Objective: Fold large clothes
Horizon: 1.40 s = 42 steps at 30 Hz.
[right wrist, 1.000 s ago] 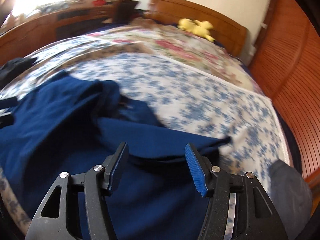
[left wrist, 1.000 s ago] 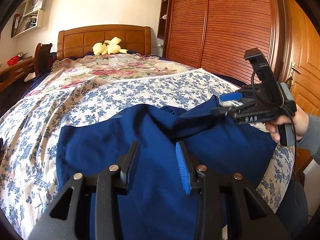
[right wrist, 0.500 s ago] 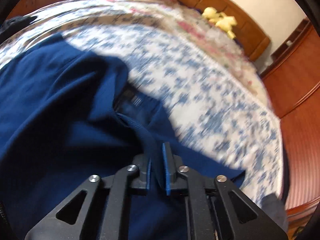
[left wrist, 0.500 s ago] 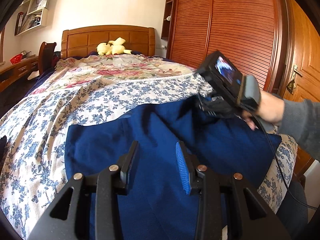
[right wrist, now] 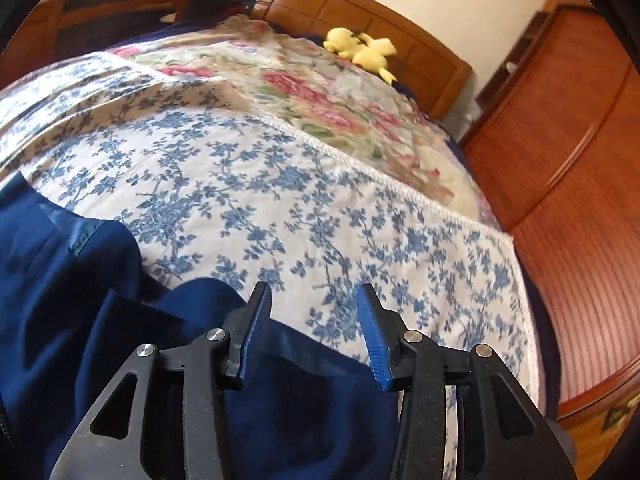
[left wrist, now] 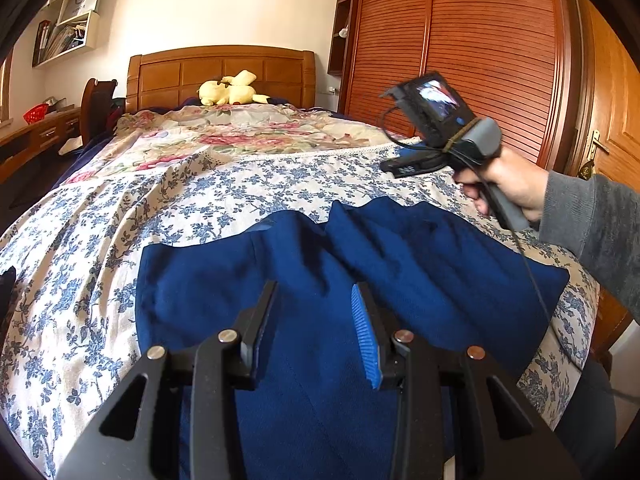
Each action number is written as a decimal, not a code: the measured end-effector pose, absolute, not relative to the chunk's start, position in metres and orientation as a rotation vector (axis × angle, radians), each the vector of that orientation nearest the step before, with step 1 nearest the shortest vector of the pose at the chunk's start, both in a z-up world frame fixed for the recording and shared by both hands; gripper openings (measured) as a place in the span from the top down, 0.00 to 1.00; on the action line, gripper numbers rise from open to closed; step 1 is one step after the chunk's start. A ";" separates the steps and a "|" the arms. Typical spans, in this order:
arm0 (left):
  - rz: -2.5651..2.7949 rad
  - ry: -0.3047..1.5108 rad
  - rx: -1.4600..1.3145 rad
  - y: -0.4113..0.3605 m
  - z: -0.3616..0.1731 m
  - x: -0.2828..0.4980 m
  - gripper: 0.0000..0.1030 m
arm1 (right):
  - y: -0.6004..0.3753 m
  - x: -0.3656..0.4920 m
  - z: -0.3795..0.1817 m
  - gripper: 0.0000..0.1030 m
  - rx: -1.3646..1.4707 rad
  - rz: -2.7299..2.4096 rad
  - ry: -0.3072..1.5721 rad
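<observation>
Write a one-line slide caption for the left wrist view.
Open left tool over a blue garment on the bed; right tool raised above it.

Navy blue garment (left wrist: pixel 304 280): large, plain, spread flat on floral bedspread near foot edge, one flap folded across top.

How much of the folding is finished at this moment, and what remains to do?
Done: one side of the blue garment is folded in; a flap lies over the middle. In hand: nothing. The left claw hangs open above the cloth, and the right claw is open over the garment's far edge, gripping no fabric. Left: the garment is still wide on the bedspread, so more folds probably remain.
</observation>
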<state>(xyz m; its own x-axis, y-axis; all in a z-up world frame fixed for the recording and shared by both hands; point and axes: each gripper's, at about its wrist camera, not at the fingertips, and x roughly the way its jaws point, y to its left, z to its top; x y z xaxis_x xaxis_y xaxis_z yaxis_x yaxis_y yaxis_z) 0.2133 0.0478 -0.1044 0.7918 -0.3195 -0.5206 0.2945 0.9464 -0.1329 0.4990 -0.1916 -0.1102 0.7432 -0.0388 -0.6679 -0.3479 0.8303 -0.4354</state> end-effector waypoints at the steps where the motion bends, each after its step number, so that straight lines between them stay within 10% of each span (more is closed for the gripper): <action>1: -0.330 0.568 -0.046 0.048 -0.104 0.213 0.66 | -0.197 0.498 -0.111 0.57 -0.570 0.175 0.729; 19: -0.336 0.549 -0.018 0.041 -0.105 0.214 0.62 | -0.337 0.510 -0.179 0.57 -0.129 0.127 1.034; 21: -0.324 0.545 -0.012 0.041 -0.106 0.215 0.61 | -0.343 0.509 -0.175 0.93 -0.035 0.204 1.026; 26: -0.308 0.538 -0.022 0.044 -0.106 0.214 0.60 | -0.345 0.497 -0.154 1.00 -0.088 0.173 0.917; 32: -0.289 0.533 -0.019 0.045 -0.107 0.212 0.60 | -0.360 0.502 -0.144 0.99 -0.115 0.048 0.907; 42: -0.289 0.542 -0.014 0.044 -0.109 0.209 0.60 | -0.359 0.443 -0.117 0.59 -0.147 0.114 0.853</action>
<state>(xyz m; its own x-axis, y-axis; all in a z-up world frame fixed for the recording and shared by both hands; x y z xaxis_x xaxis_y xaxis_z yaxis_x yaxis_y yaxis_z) 0.2094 0.0439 -0.1090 0.8175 -0.2748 -0.5062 0.2674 0.9595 -0.0889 0.4433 -0.3588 -0.1169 0.6525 0.0412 -0.7566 -0.1588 0.9838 -0.0833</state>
